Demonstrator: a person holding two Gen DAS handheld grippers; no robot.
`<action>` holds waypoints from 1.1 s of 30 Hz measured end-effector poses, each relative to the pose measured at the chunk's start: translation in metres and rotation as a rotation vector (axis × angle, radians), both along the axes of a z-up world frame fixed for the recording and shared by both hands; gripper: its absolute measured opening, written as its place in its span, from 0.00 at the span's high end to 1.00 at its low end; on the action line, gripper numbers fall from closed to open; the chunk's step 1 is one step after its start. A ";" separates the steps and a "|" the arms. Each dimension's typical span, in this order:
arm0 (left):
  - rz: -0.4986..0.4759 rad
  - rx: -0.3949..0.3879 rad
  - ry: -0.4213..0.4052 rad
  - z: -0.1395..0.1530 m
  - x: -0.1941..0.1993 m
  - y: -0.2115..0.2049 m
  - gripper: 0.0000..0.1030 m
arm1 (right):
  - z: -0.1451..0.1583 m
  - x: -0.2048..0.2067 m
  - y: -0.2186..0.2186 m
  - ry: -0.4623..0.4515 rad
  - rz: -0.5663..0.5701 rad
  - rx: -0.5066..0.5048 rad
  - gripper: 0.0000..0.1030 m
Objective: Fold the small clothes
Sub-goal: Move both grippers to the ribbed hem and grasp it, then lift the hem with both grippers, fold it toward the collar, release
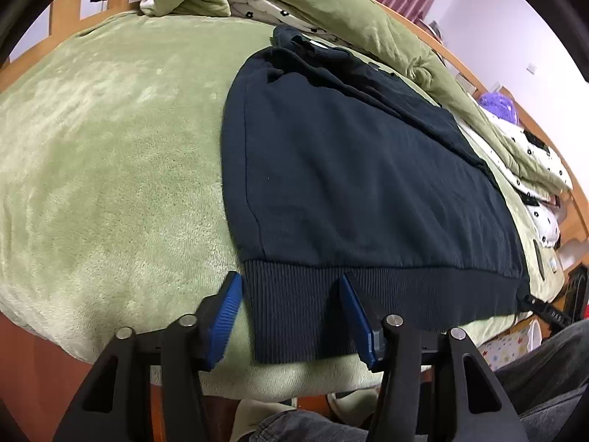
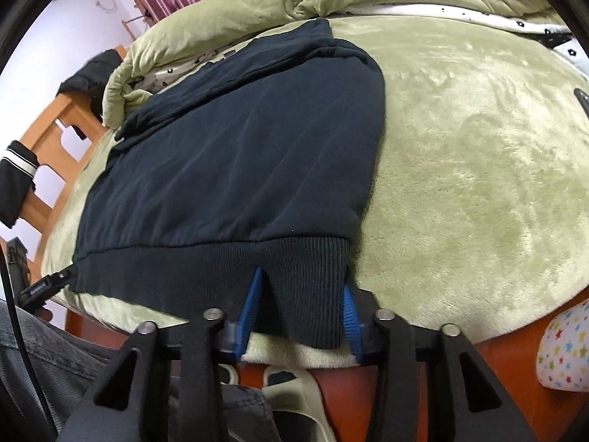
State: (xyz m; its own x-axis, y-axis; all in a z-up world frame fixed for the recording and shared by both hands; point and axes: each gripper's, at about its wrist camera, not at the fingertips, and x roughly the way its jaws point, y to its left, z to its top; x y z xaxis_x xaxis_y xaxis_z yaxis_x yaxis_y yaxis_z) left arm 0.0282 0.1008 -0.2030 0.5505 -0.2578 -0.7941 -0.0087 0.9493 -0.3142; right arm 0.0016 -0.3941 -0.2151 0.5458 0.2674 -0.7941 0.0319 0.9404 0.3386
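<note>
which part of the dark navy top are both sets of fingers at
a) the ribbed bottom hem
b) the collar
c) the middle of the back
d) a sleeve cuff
a: the left gripper straddles one corner of the ribbed hem of the navy top, and the right gripper has the other hem corner between its fingers, at the near edge of the green blanket.

Two fisheye wrist cameras look steeply down from the near edge of a bed (image 1: pixel 110 169), each close behind its own blue-padded fingers (image 1: pixel 224 316). The left view faces the left corner of a navy sweatshirt's (image 1: pixel 349 169) ribbed hem, the right view the right corner; both share the sweatshirt, green blanket and bunched quilt (image 2: pixel 228 25).
</note>
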 end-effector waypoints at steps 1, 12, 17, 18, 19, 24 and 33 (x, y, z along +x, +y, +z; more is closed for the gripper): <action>0.002 -0.002 -0.003 0.000 0.000 0.000 0.62 | 0.000 0.001 0.001 -0.003 0.005 0.005 0.76; 0.034 -0.091 0.034 -0.005 0.000 0.017 0.81 | -0.003 0.007 -0.005 0.006 -0.014 0.067 0.77; -0.016 -0.085 0.016 -0.005 0.000 0.002 0.58 | -0.007 0.016 -0.002 -0.004 -0.040 0.092 0.71; -0.013 -0.071 0.012 -0.005 0.001 -0.002 0.57 | -0.007 0.017 -0.001 -0.006 -0.041 0.086 0.70; -0.012 -0.060 0.010 -0.004 0.003 -0.004 0.57 | -0.006 0.019 0.001 -0.009 -0.037 0.081 0.69; 0.020 -0.077 0.011 -0.003 0.004 0.009 0.85 | -0.002 0.023 -0.001 -0.021 -0.030 0.096 0.88; 0.004 -0.163 -0.078 0.031 -0.004 0.027 0.94 | 0.033 0.016 -0.005 -0.123 -0.026 0.162 0.91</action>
